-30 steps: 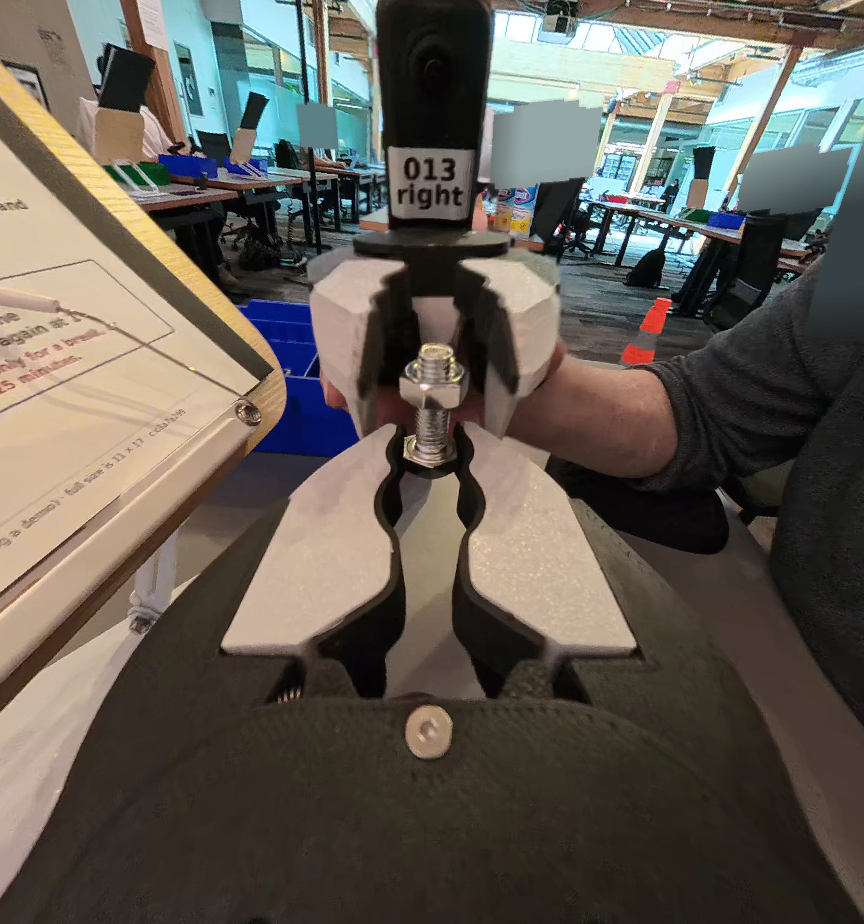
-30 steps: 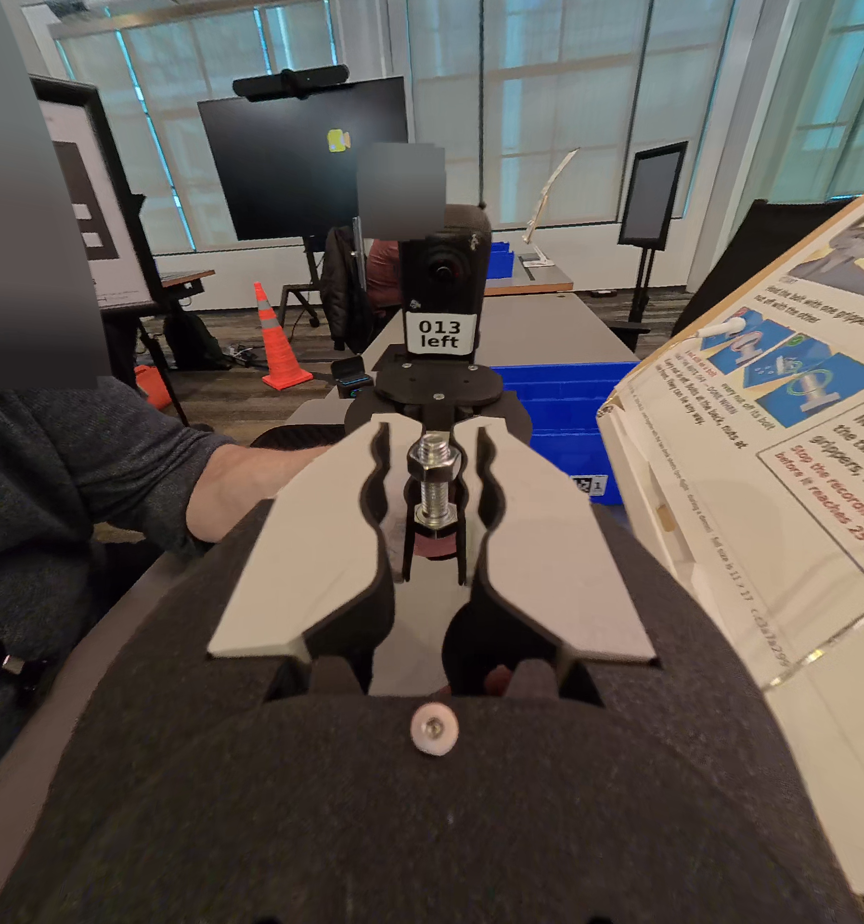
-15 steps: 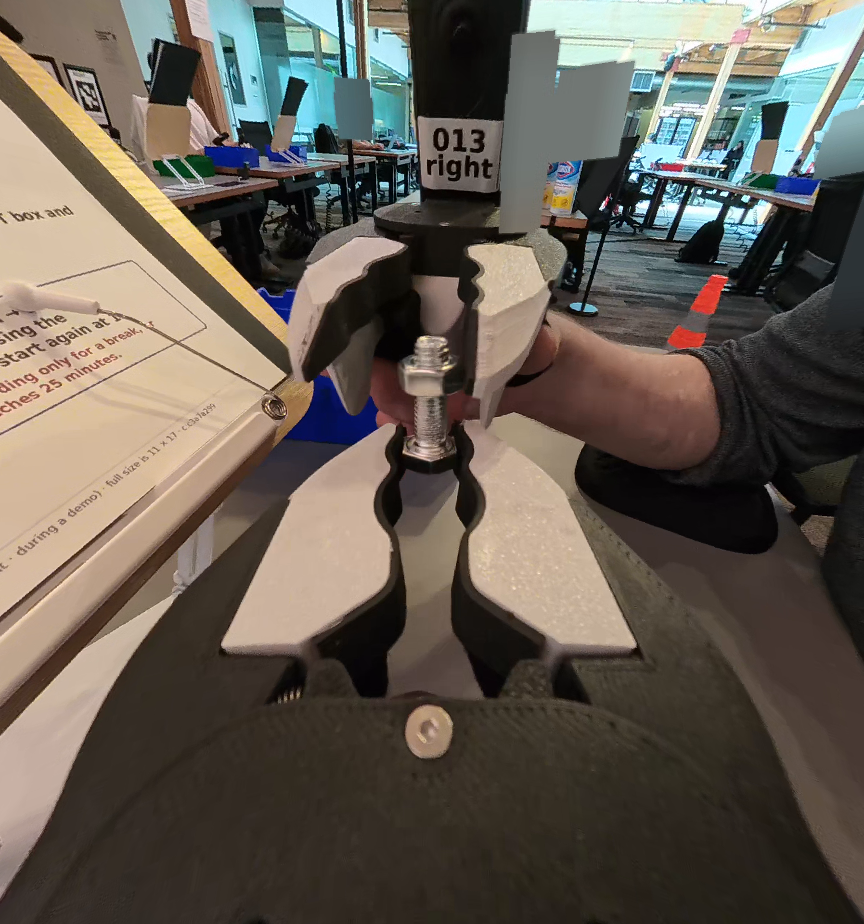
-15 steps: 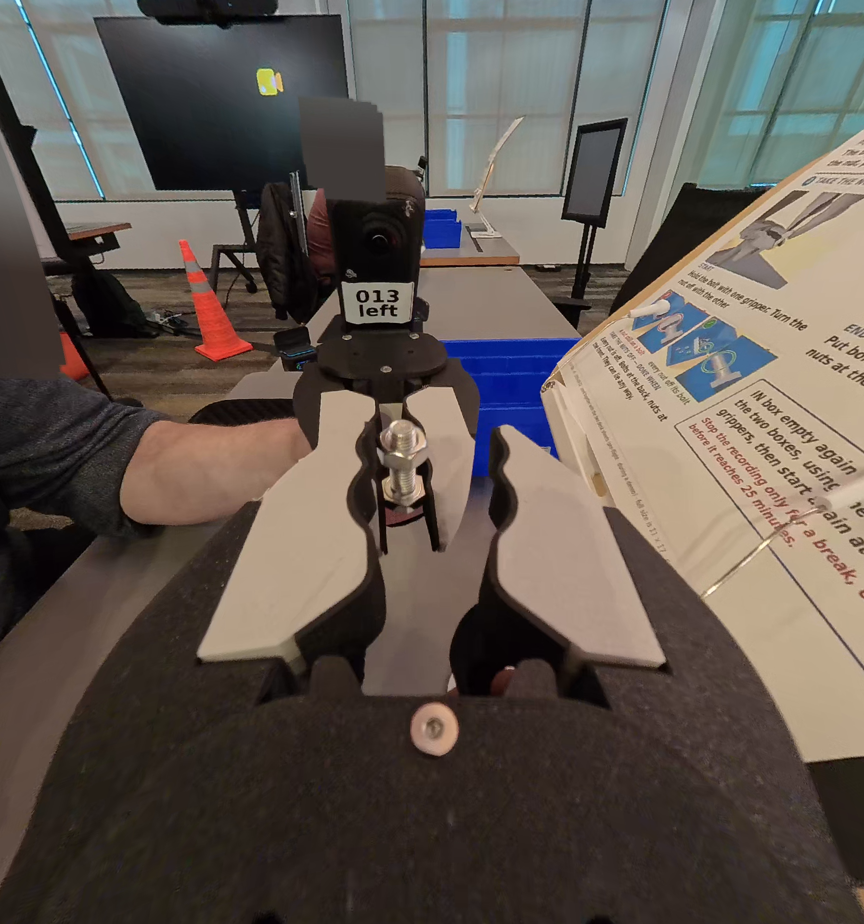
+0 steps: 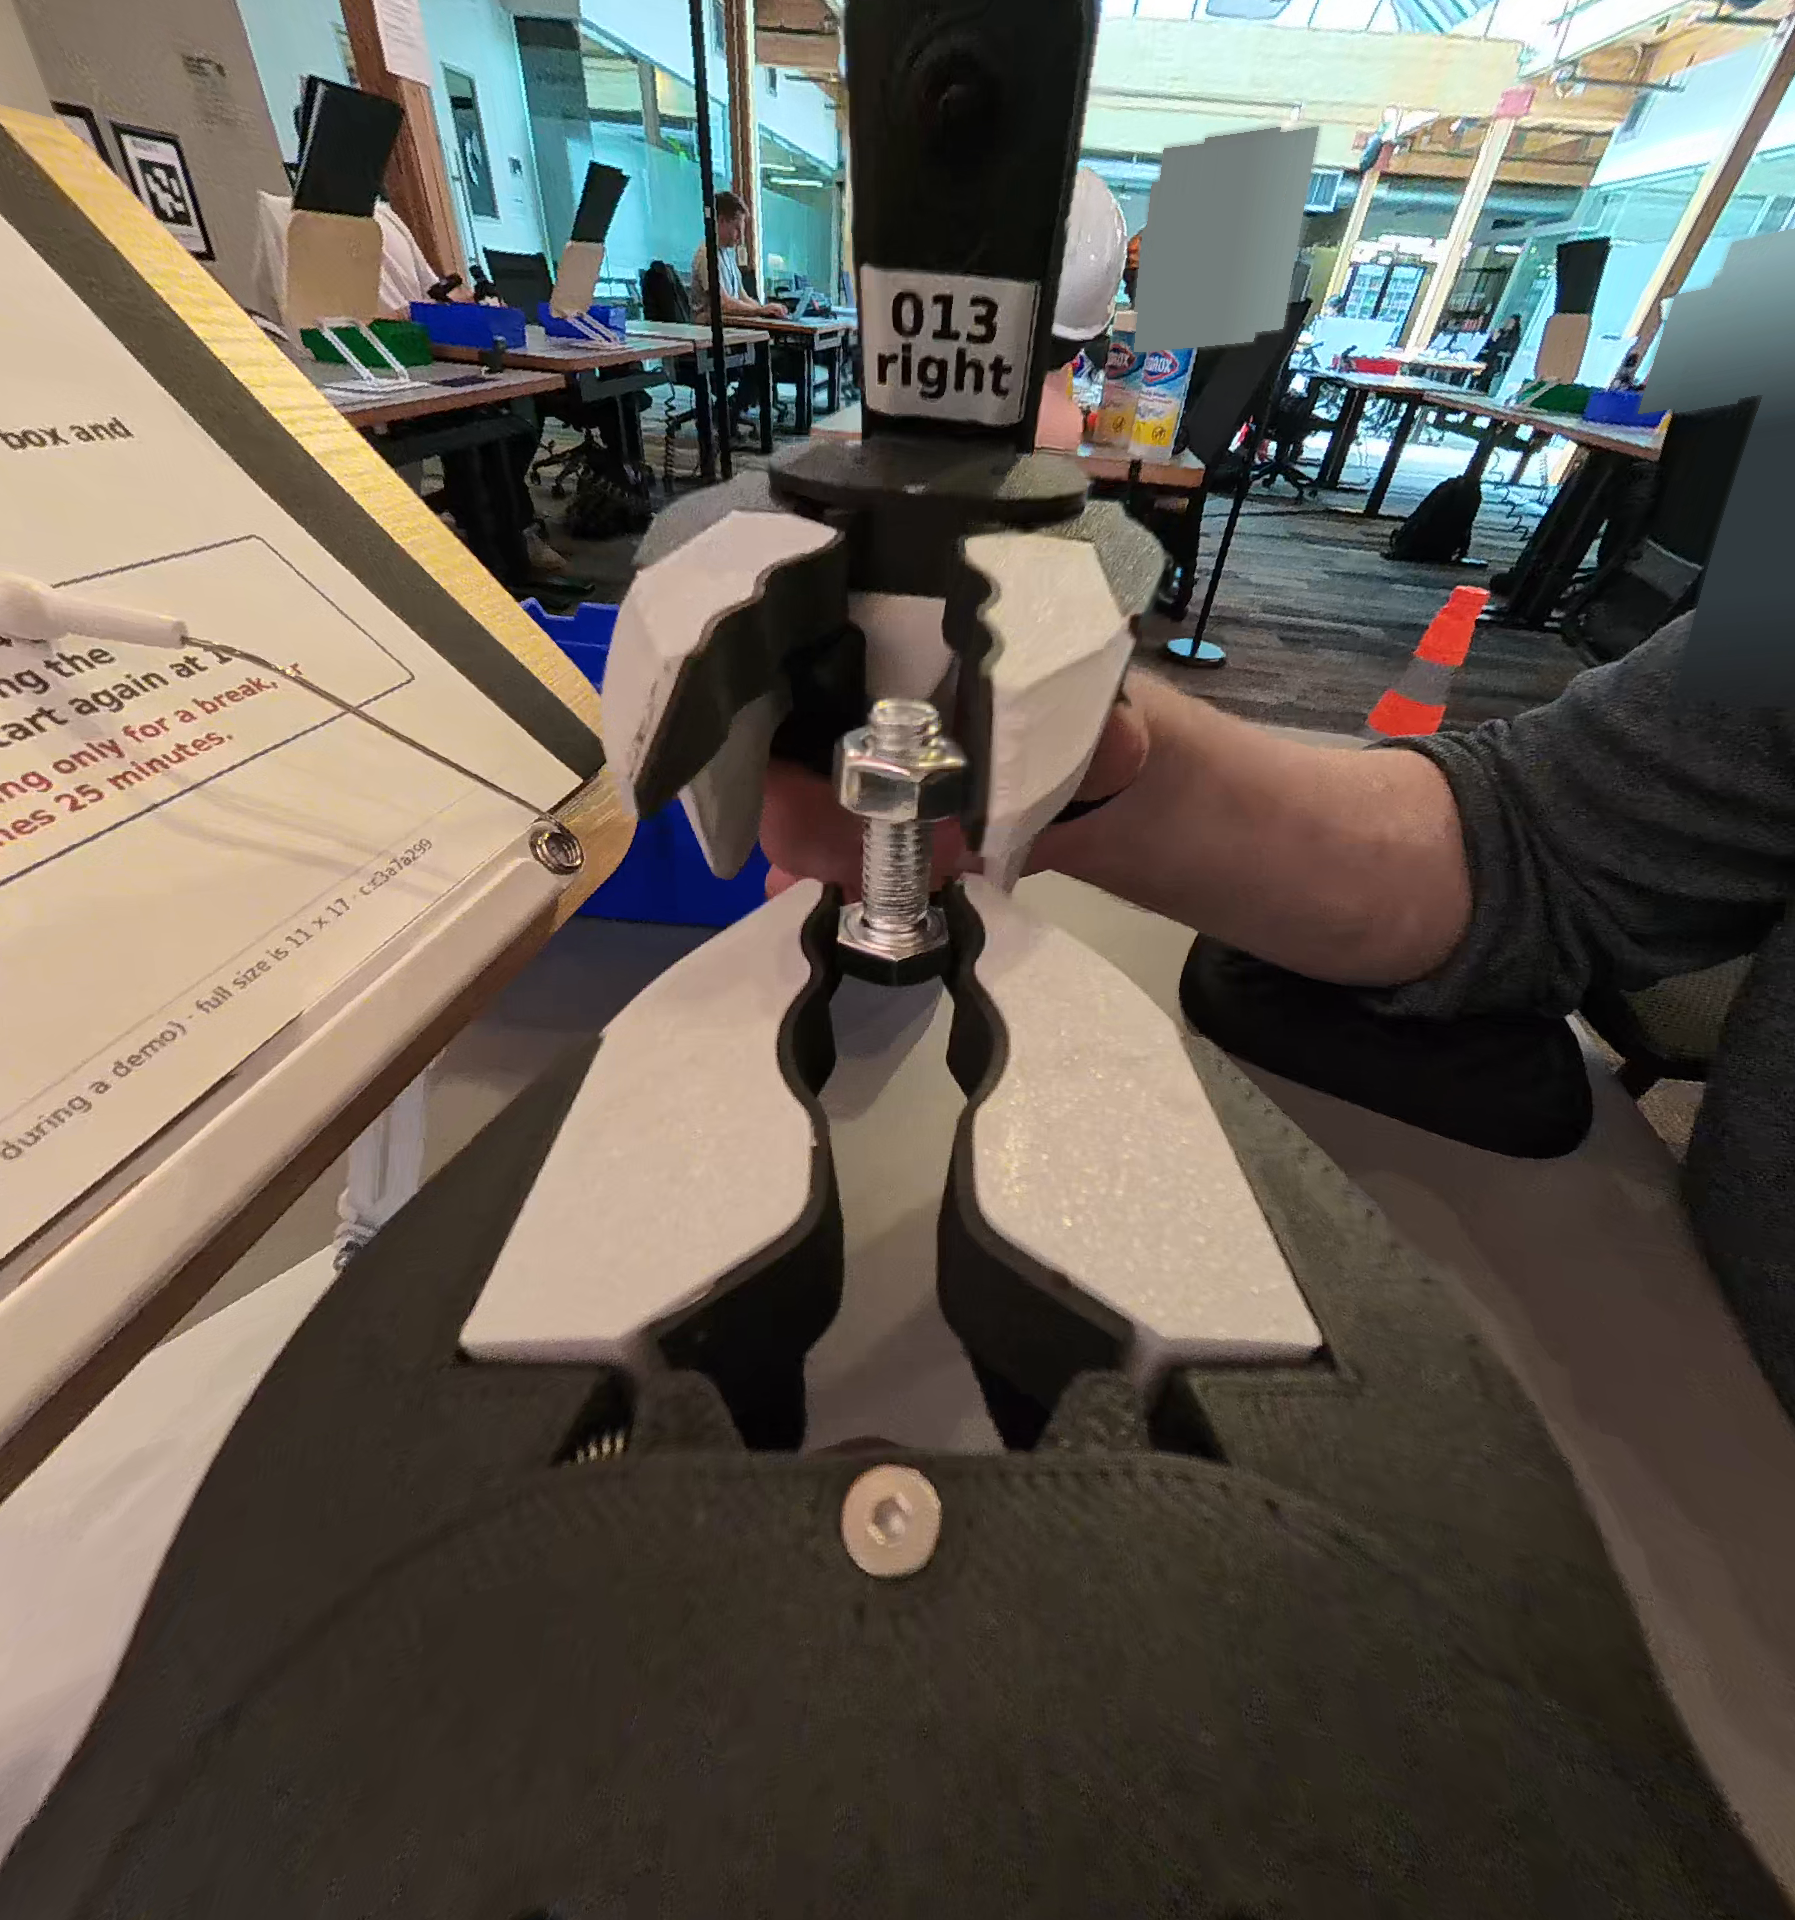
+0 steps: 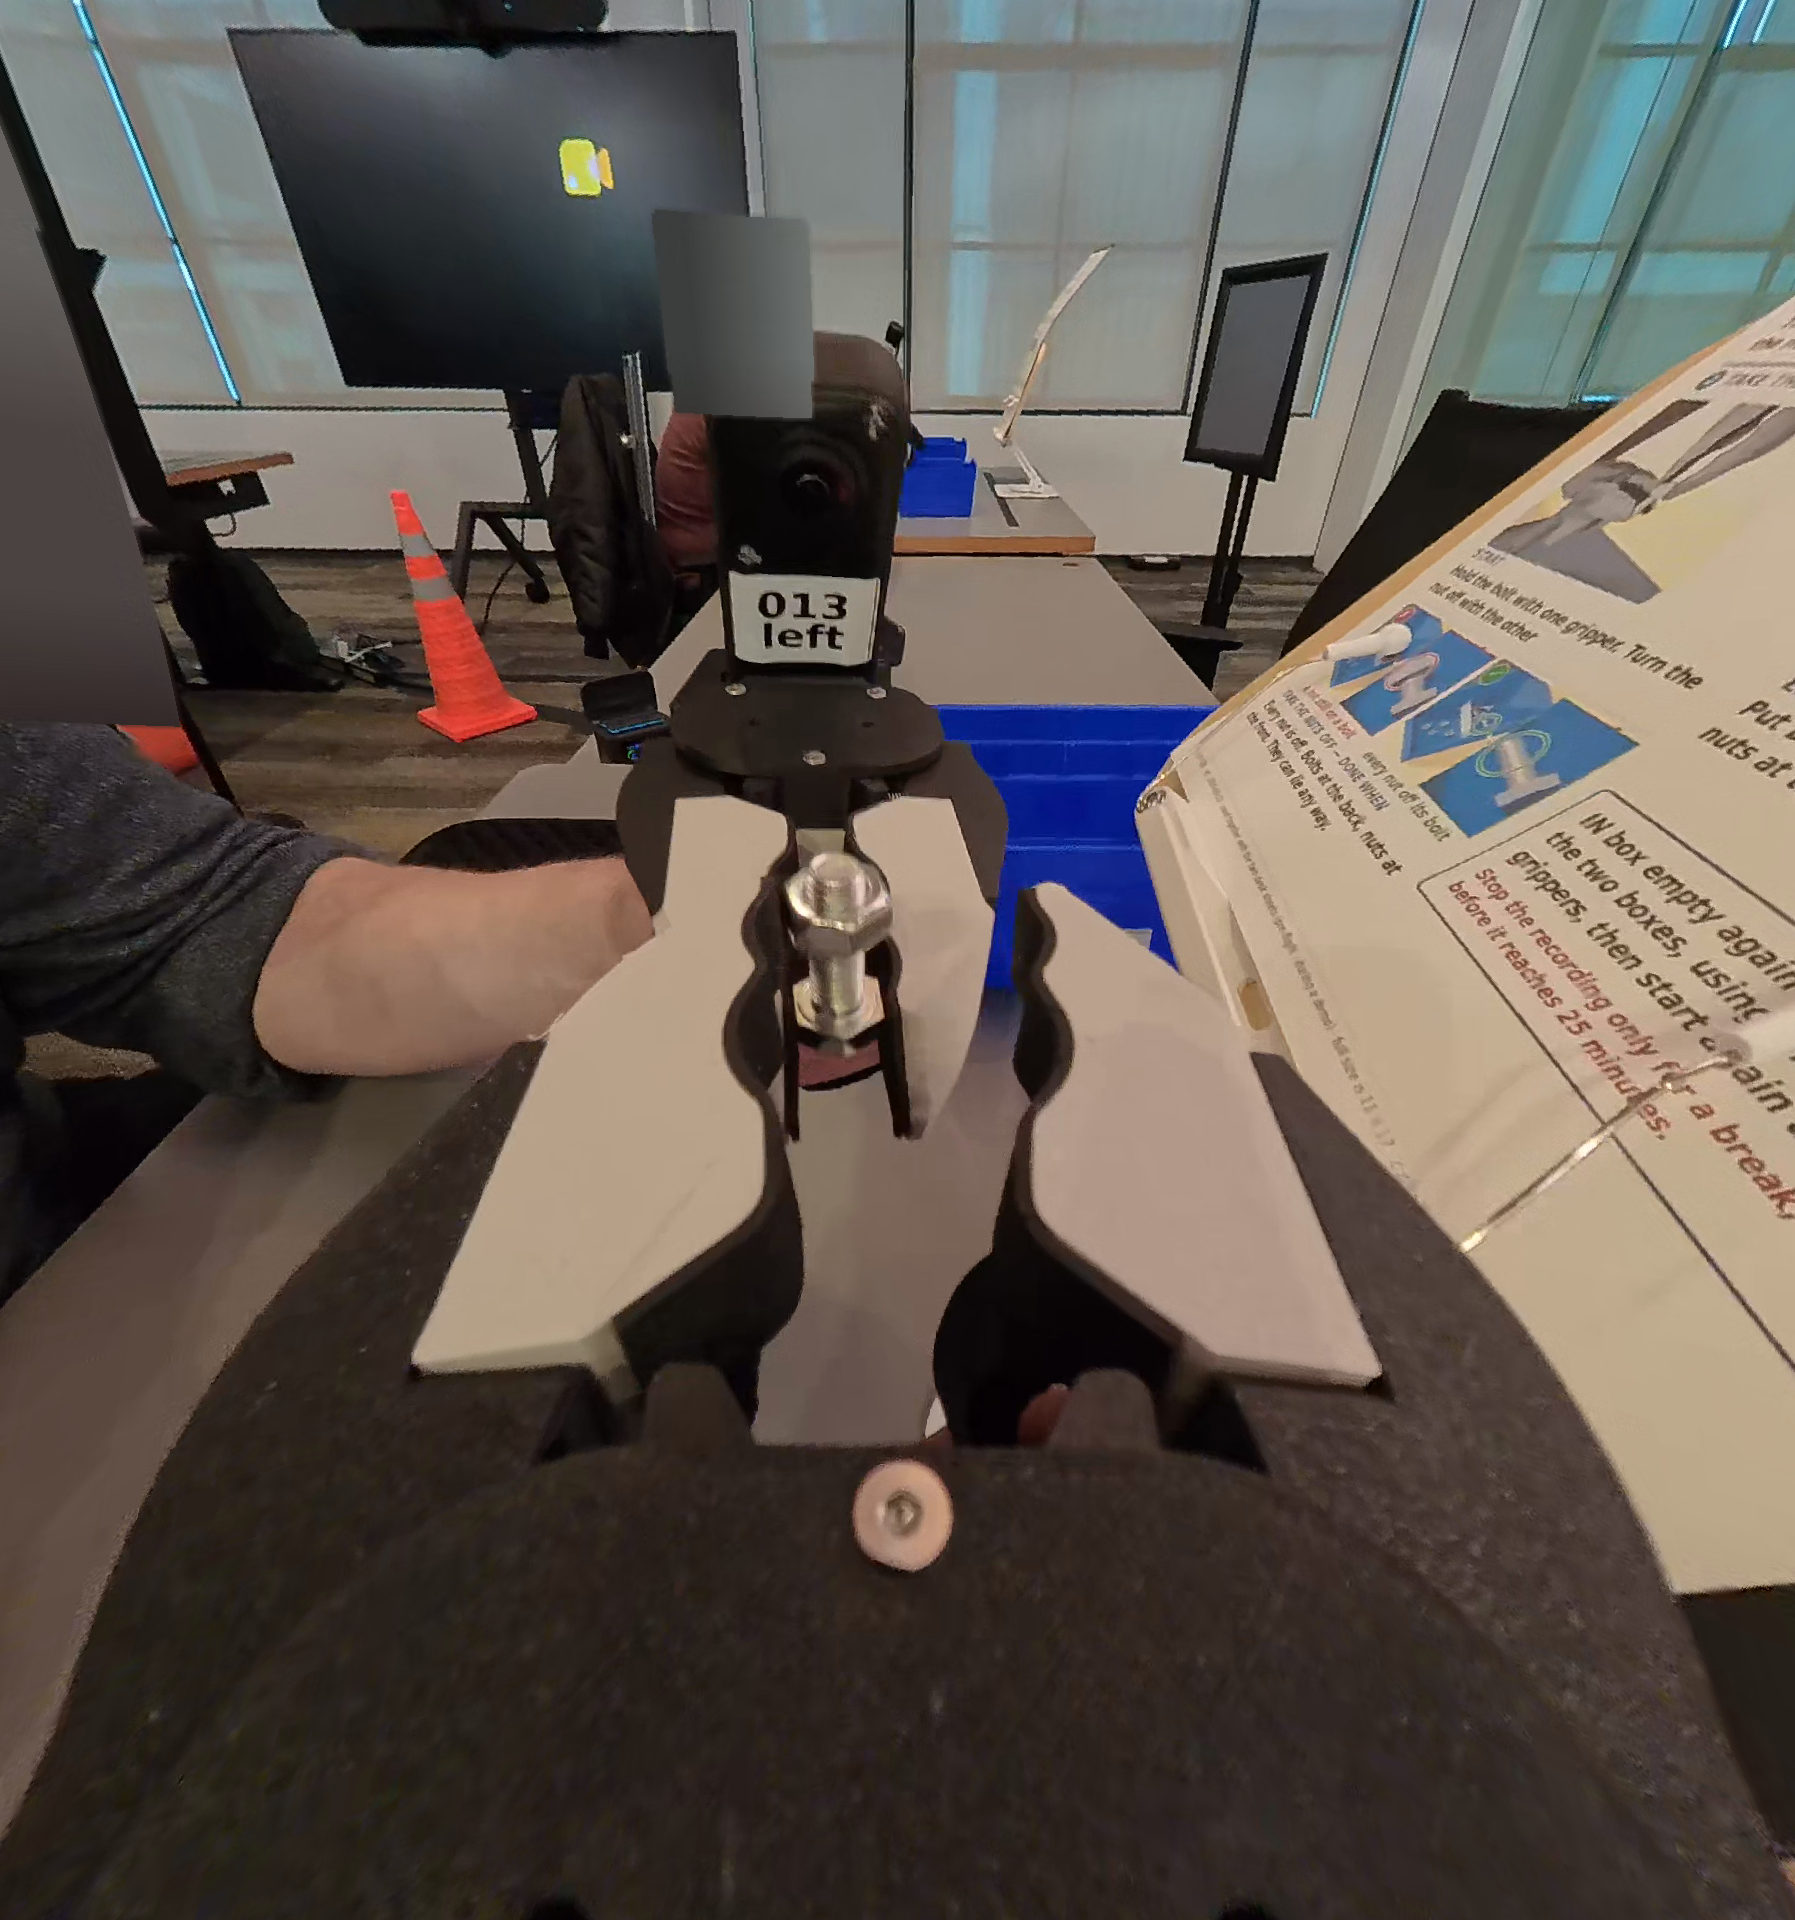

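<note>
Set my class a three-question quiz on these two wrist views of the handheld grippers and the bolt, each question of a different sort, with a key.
1. True or false: the left gripper is clamped on the head end of the silver bolt.
2. Multiple choice: the hex nut sits A) near the free end of the thread, B) against the bolt's head, C) on the table.
3. Fill in: the right gripper has its jaws ____ around the nut.

Key: 1 true. 2 A. 3 open; its right finger stands clear of the nut.
</note>
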`<state>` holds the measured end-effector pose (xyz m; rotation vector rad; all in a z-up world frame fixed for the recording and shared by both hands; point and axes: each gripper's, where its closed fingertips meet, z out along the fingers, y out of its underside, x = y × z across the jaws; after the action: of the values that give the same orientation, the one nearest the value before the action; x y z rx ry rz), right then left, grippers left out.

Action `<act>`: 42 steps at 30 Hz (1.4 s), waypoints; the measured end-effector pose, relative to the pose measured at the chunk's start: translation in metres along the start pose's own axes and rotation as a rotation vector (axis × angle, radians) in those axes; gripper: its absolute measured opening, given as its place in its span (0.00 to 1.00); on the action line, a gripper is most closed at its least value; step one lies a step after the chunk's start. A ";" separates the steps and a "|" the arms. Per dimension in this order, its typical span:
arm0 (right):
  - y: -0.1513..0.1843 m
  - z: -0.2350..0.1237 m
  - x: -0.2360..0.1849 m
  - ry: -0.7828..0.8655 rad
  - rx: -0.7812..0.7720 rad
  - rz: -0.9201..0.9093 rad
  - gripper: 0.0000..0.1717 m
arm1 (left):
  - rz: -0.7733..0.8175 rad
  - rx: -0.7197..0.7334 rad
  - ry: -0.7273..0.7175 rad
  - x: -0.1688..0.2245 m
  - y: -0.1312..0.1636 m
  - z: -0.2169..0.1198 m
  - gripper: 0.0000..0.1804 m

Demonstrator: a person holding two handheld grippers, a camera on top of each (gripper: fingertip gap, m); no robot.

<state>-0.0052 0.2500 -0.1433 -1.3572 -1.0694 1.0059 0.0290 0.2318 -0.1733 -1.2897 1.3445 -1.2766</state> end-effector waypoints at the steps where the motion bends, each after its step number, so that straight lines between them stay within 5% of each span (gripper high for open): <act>1: 0.000 -0.002 0.001 0.000 0.004 0.003 0.25 | -0.009 0.005 0.007 0.000 -0.001 -0.001 0.10; 42: -0.012 -0.011 -0.003 -0.035 0.074 -0.008 0.24 | -0.050 0.116 0.108 0.008 -0.007 -0.006 0.10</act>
<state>0.0037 0.2448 -0.1311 -1.2791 -1.0528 1.0569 0.0231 0.2254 -0.1649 -1.1951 1.2993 -1.4553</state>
